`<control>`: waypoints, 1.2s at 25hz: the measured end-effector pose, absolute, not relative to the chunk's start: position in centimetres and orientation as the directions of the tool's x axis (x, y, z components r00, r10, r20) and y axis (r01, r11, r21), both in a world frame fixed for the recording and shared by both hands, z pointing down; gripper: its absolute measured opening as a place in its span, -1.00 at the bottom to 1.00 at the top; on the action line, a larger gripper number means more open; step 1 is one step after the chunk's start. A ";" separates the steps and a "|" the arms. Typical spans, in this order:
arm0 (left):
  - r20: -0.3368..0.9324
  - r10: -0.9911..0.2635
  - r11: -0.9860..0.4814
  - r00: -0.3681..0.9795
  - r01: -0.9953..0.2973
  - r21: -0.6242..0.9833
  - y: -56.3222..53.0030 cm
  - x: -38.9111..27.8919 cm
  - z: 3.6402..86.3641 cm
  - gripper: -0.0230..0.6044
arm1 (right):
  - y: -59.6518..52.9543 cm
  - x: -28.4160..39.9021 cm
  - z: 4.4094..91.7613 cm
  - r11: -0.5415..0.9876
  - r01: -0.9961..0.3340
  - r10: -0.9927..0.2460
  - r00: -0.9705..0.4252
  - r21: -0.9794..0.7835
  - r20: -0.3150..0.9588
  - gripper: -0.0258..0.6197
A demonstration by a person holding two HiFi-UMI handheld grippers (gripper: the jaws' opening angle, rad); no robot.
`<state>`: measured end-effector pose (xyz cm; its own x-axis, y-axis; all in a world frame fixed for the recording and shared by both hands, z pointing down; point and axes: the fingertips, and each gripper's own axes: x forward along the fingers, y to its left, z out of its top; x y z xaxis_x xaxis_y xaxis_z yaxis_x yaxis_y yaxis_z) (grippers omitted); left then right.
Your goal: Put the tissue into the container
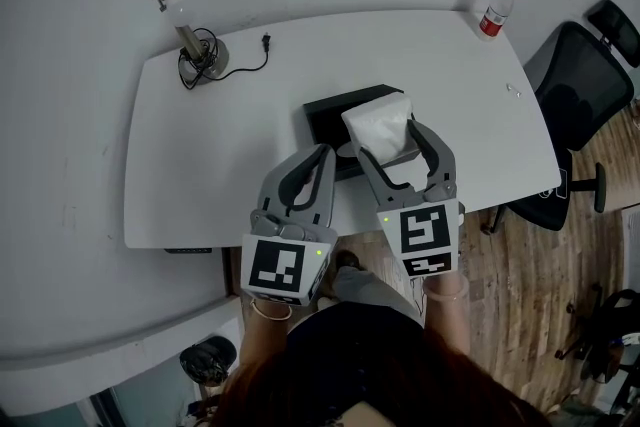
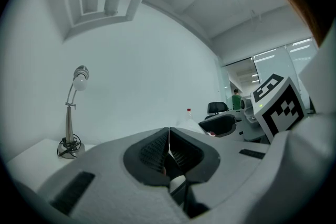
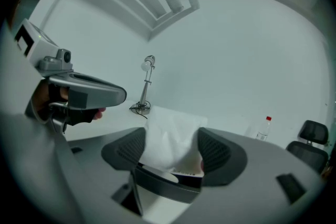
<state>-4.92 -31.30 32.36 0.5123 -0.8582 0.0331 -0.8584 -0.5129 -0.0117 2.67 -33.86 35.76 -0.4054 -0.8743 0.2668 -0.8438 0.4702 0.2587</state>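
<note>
A white tissue pack [image 1: 380, 127] sits between the jaws of my right gripper [image 1: 388, 141], which is shut on it. In the head view the pack hangs over the right part of a black container [image 1: 326, 115] in the middle of the white table [image 1: 200, 165]. In the right gripper view the tissue [image 3: 170, 136] fills the gap between the pads of the right gripper [image 3: 171, 150], with the container's dark rim [image 3: 168, 182] just below. My left gripper [image 1: 323, 155] is shut on nothing at the container's front left; its pads meet in the left gripper view [image 2: 169, 136].
A desk lamp [image 1: 190, 25] with a coiled cord stands at the table's back left. A clear bottle with a red cap [image 1: 497, 10] is at the back right corner. A black office chair [image 1: 575, 105] stands to the right of the table.
</note>
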 end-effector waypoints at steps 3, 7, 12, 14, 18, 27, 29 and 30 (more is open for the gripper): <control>0.044 -0.859 -0.511 0.510 -0.859 -0.035 -31.8 -5.3 33.2 -0.84 | -34.4 2.6 36.5 0.475 -0.843 -0.869 -0.405 0.252 0.284 0.12; 0.056 -0.862 -0.506 0.504 -0.863 -0.015 -32.4 -5.4 33.6 -0.84 | -35.0 2.6 37.2 0.480 -0.843 -0.864 -0.406 0.242 0.299 0.12; 0.072 -0.863 -0.503 0.500 -0.864 -0.028 -33.2 -5.8 34.6 -0.84 | -35.8 2.5 38.1 0.491 -0.840 -0.853 -0.409 0.232 0.324 0.12; 0.075 -0.863 -0.503 0.500 -0.864 -0.028 -33.6 -5.8 34.8 -0.84 | -36.1 2.4 38.6 0.495 -0.839 -0.848 -0.409 0.228 0.336 0.12; 0.080 -0.863 -0.501 0.499 -0.865 -0.011 -34.1 -5.7 34.9 -0.84 | -36.5 2.1 39.4 0.506 -0.834 -0.837 -0.414 0.219 0.357 0.12; 0.107 -0.867 -0.489 0.486 -0.872 0.005 -35.1 -6.2 36.0 -0.84 | -37.4 1.7 40.7 0.522 -0.829 -0.817 -0.418 0.203 0.397 0.12; 0.109 -0.867 -0.488 0.486 -0.873 0.007 -35.3 -6.3 36.1 -0.84 | -37.5 1.7 41.0 0.525 -0.827 -0.812 -0.418 0.199 0.407 0.12; 0.111 -0.867 -0.487 0.486 -0.873 0.013 -35.3 -6.2 36.2 -0.84 | -37.5 1.6 41.2 0.527 -0.826 -0.810 -0.418 0.198 0.412 0.12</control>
